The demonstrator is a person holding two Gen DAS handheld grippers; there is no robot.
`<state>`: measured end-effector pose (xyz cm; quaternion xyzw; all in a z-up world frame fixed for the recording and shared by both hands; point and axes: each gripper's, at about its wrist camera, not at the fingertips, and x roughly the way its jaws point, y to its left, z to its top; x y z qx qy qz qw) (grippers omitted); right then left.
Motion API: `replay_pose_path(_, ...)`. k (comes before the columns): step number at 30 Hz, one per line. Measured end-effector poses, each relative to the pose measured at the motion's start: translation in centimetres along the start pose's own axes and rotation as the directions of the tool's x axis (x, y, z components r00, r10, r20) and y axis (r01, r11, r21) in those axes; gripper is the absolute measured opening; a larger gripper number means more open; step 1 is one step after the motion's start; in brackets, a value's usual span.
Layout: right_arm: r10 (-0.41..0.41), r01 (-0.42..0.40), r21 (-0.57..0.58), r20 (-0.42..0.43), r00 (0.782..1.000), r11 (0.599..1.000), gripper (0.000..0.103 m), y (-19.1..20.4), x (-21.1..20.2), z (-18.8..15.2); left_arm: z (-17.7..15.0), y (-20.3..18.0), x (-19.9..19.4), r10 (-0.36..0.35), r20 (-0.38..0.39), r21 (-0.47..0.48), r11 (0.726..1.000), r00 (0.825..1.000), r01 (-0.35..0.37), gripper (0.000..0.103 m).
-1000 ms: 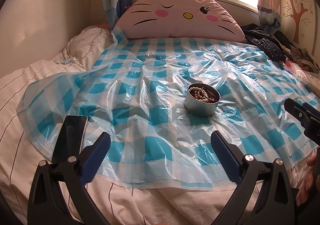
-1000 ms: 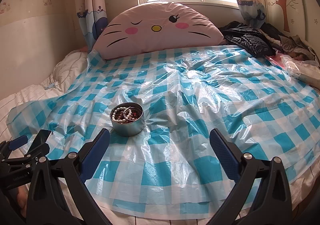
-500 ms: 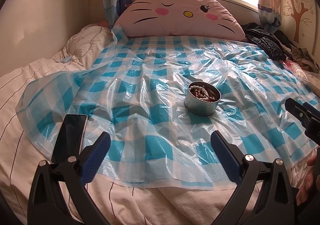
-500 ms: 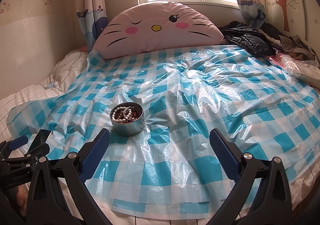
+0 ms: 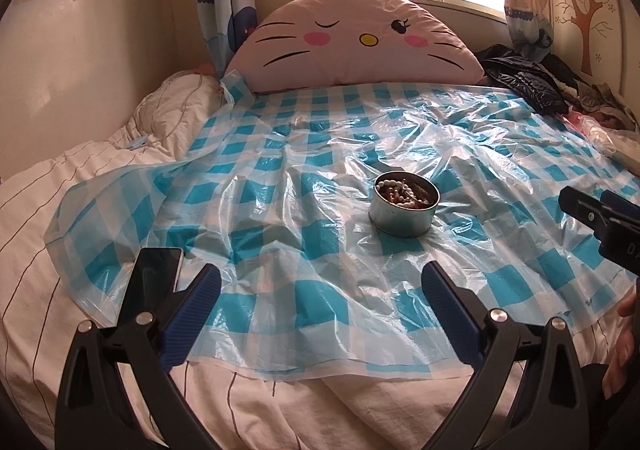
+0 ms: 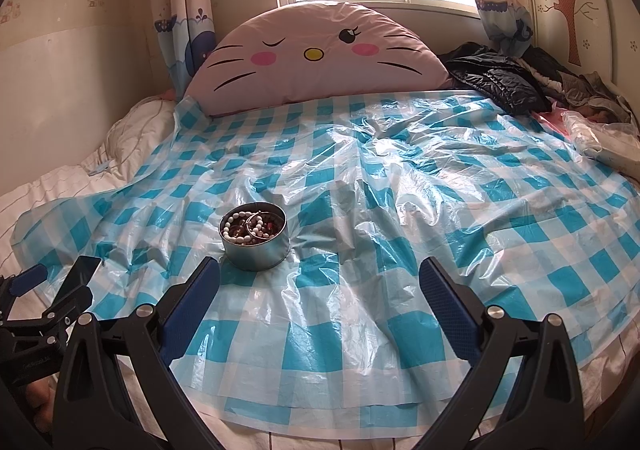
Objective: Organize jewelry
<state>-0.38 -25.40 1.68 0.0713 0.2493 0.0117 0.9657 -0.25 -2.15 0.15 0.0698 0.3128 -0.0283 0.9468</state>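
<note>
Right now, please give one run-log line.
left gripper: open, empty | right gripper: open, empty | round tin: bead jewelry inside, on checkered plastic sheet

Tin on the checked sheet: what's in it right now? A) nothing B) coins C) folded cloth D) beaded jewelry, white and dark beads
D: the tin sits open on the sheet with strands of white and dark beads piled inside; both claws hang open short of it, holding nothing.
</note>
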Motion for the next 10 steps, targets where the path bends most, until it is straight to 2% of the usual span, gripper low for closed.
replay_pose_path(3, 0.000, 0.000, 0.001, 0.000, 1.000, 1.000, 0.096, -0.1, 0.0, 0.0, 0.1, -0.8, 0.2, 0.003, -0.013, 0.040, 0.999, 1.000, -0.003, 0.096)
replay_pose_path(6, 0.001, -0.001, 0.002, 0.000, 1.000, 1.000, 0.096, -0.1, 0.0, 0.0, 0.0, -0.5, 0.9, 0.015, -0.060, 0.001, 1.000, 0.998, -0.015, 0.096)
replay_pose_path(10, 0.001, -0.001, 0.002, -0.001, 1.000, 1.000, 0.096, -0.3, 0.1, 0.0, -0.1, 0.4, 0.8, 0.024, -0.053, -0.039, 0.999, 0.998, -0.026, 0.096)
